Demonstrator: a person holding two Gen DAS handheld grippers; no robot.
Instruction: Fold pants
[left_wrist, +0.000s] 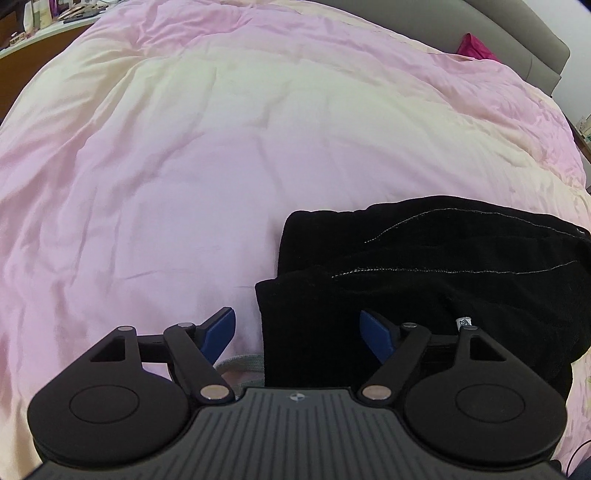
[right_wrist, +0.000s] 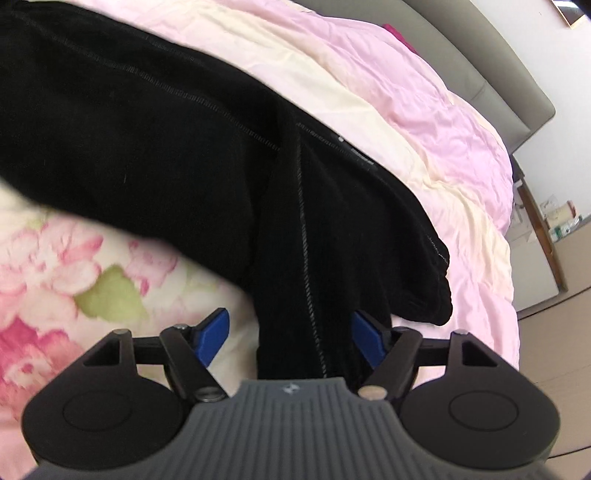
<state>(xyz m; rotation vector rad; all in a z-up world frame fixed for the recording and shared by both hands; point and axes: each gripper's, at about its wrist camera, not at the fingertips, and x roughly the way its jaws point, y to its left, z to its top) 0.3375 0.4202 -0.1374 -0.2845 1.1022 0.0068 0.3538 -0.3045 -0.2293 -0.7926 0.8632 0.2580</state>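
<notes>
Black pants (left_wrist: 424, 273) lie folded on a pink duvet (left_wrist: 221, 147), at the lower right of the left wrist view. My left gripper (left_wrist: 297, 334) is open, its blue pads either side of the near left edge of the pants. In the right wrist view the pants (right_wrist: 166, 129) stretch from the upper left down to the gripper. My right gripper (right_wrist: 290, 336) is open, with a hanging strip of black cloth between its blue pads. A white label (left_wrist: 463, 322) shows on the cloth.
A grey headboard (left_wrist: 498, 33) runs along the bed's far side, with a magenta item (left_wrist: 476, 46) by it. A floral sheet (right_wrist: 74, 280) shows under the pants. A side unit with small items (right_wrist: 554, 221) stands right of the bed. A cluttered shelf (left_wrist: 44, 18) is at far left.
</notes>
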